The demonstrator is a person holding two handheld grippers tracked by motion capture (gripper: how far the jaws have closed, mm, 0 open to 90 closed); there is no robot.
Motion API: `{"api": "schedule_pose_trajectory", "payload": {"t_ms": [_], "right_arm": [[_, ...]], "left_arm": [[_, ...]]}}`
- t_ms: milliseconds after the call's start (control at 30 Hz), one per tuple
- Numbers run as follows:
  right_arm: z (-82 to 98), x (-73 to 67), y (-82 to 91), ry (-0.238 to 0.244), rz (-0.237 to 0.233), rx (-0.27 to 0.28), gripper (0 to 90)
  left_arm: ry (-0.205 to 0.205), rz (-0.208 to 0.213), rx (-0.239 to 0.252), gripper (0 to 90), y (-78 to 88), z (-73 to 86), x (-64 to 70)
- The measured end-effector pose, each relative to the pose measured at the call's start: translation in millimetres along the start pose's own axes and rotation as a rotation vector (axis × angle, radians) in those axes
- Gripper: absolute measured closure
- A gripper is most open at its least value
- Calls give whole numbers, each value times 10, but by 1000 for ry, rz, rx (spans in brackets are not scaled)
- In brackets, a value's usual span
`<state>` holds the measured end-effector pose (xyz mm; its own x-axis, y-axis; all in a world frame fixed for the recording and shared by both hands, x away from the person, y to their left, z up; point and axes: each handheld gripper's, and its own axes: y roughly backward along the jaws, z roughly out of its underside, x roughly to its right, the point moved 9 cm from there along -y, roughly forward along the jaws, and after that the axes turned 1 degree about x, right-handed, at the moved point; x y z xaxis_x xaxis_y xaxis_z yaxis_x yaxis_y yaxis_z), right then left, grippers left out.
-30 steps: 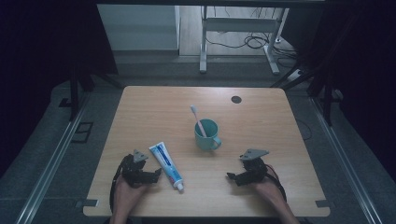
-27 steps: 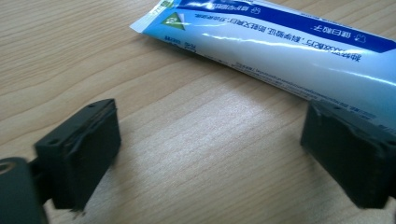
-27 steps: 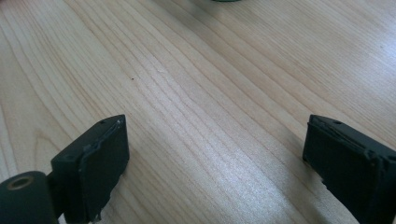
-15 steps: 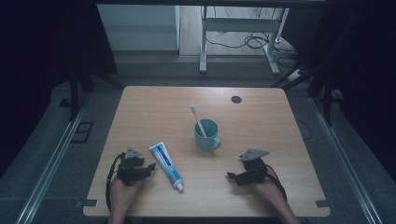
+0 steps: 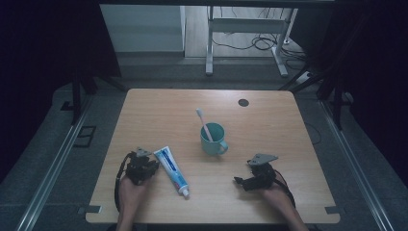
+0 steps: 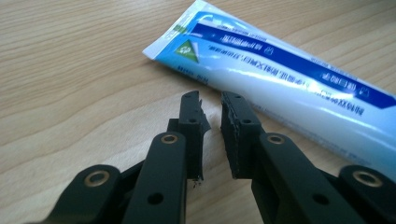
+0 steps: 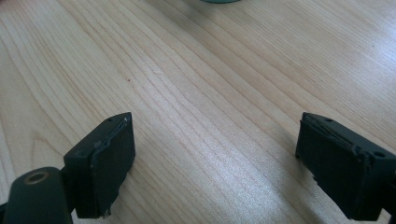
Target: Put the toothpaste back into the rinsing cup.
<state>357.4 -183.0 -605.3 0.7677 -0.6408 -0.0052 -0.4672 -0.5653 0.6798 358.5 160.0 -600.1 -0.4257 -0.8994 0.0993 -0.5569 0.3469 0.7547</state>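
Since a second ago your left gripper (image 5: 149, 166) has slid away from the toothpaste tube (image 5: 171, 170) toward the left edge of the surface (image 5: 269, 130), while your right gripper (image 5: 239, 181) has stayed where it was near the front right. From the left gripper view, your left gripper (image 6: 211, 109) is nearly clenched, its jaws standing with only a thin gap and nothing between them, the tips just short of the toothpaste tube (image 6: 280, 77); the tube's cap end runs off the right edge there. From the right gripper view, your right gripper (image 7: 215, 154) is released, jaws spread wide over bare wood, holding nothing.

On the high view the tube lies flat and slanted, crimped end away from you, cap near the front edge, just beside your left gripper and apart from it. A teal mug (image 5: 213, 139) stands near the middle with a toothbrush (image 5: 203, 122) leaning in it, its lower end hidden inside. The right gripper view catches a sliver of the mug (image 7: 219, 1) at the top edge. A small dark round spot (image 5: 243, 102) sits toward the far side; what it is you cannot tell
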Motion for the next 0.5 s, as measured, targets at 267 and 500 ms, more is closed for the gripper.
{"api": "schedule_pose_trajectory", "payload": {"t_ms": [267,500], "right_arm": [[0,5,1,-2,4,1,126],[0,5,2,-1,4,1,126]], "left_arm": [[-13,7,-15,776,-114,-137,18],[-21,38,-32,769,-234,-273,109]]}}
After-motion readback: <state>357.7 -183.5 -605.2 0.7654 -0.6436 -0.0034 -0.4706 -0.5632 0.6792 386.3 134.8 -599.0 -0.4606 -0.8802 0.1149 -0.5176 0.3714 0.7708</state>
